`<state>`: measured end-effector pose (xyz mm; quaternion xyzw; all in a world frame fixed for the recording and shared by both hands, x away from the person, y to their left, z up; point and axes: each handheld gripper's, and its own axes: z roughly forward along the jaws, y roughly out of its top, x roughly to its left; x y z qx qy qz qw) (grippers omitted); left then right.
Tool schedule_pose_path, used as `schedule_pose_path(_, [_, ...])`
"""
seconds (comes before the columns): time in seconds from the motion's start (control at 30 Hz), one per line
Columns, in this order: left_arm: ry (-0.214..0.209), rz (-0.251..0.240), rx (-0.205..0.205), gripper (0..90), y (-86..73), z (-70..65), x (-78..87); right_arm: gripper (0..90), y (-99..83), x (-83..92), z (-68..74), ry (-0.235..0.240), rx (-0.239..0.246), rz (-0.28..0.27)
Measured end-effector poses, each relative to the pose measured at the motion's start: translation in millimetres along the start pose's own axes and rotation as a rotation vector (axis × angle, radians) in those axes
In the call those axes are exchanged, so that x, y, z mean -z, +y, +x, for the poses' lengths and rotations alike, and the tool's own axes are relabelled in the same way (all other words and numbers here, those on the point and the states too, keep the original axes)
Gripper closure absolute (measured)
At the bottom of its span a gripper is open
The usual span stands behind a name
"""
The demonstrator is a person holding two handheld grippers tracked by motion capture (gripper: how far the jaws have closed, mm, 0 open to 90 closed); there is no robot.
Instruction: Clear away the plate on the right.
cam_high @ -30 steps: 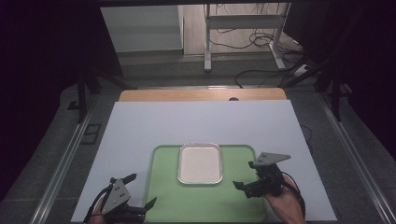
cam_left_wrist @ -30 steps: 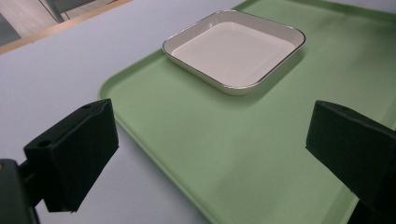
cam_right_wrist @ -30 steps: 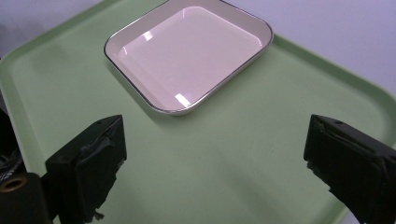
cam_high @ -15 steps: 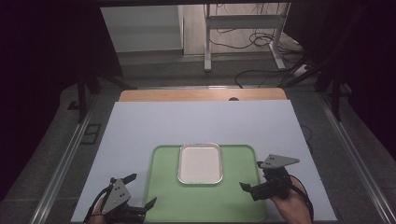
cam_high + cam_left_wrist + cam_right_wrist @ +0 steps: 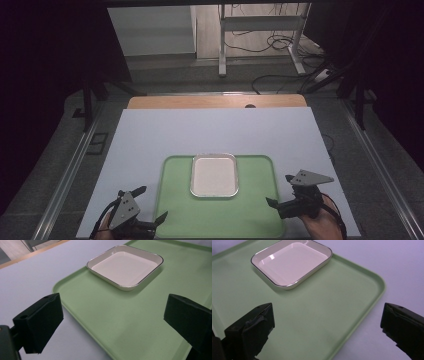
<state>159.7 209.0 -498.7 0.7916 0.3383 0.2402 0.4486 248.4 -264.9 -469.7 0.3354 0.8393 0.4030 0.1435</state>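
**Operator:** Starting at my near edge: my right gripper (image 5: 284, 196) has just slid outward, off the green tray (image 5: 250, 220) and toward its right rim. Its jaws have just been opening and now stand spread wide, nothing between them. In the right gripper view I see bare tray under one jaw and table under the other.

**Observer:** And the left?

**Operator:** Left gripper (image 5: 150, 207) hasn't budged. It hangs at the tray's near-left corner, jaws released, empty; in the left gripper view the tray rim (image 5: 75, 315) runs between them.

**Observer:** So what does that shift mean for the work?

**Operator:** My read: the right hand has let go and backed away, so whatever it was setting is set. Both hands now flank the tray's near corners, which looks to me like a spot to take the tray by its edges, though that's a guess.

**Observer:** Where's the dish?

**Operator:** Farther in. The white dish (image 5: 214, 175) sits flat on the tray, at the middle of its far half, just inside the far rim, well apart from both grippers. It's empty.

**Observer:** Orientation?

**Operator:** Open face up. Rounded rectangle, long axis running away from me, near to far; the tray beneath lies square to the white table (image 5: 215, 130).
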Motion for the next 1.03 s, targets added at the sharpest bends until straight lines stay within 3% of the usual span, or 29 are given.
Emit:
schedule_pose_path(0.6, [0.002, 0.001, 0.001, 2.2, 0.1, 0.0, -0.3, 0.0, -32.9, 26.4, -11.8, -0.05, -0.062, 0.02])
schedule_pose_path(0.83, [0.001, 0.001, 0.004, 2.2, -0.1, 0.2, -0.1, 0.0, -44.7, 28.7, -16.9, -0.026, -0.124, 0.044])
schedule_pose_path(1.03, [0.0, 0.004, 0.004, 2.2, 0.3, 0.3, -0.9, 0.0, -44.9, 28.4, -18.0, -0.019, -0.149, 0.042])
